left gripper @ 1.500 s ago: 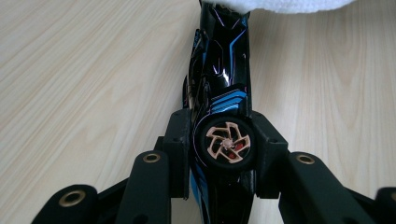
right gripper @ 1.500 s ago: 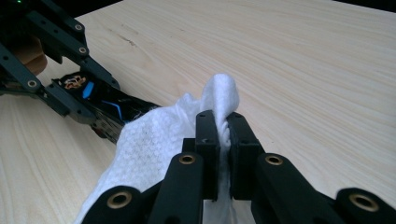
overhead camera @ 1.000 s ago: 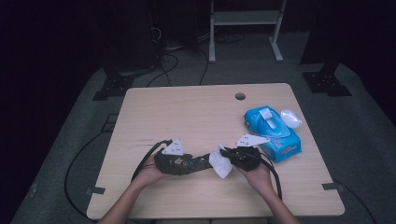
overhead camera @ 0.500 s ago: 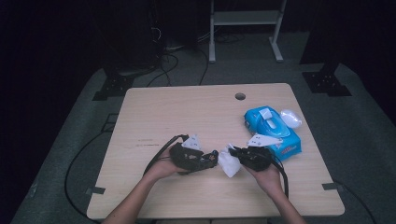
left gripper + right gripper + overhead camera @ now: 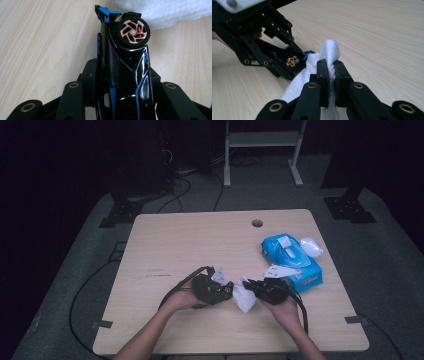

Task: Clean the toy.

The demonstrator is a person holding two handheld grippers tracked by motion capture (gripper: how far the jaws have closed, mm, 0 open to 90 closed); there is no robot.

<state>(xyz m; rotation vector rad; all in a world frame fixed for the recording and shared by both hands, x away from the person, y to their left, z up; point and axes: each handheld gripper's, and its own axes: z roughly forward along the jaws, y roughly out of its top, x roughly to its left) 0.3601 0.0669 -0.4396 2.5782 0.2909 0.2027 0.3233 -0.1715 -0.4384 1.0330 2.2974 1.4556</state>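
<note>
Here, a toy car gets wiped.
Left tool [image 5: 227,291] clamps the glossy black-and-blue toy racing car [image 5: 125,67]; right tool [image 5: 331,65] pinches the white wet wipe [image 5: 322,60] just beside its wheel. Press gently, stroke along the bodywork, holding the car steady above the tabletop [image 5: 200,240].

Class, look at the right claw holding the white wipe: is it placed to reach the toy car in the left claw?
Probably yes: the right claw, shut on the wipe, faces the toy car in the left claw close by, nothing between.
</note>
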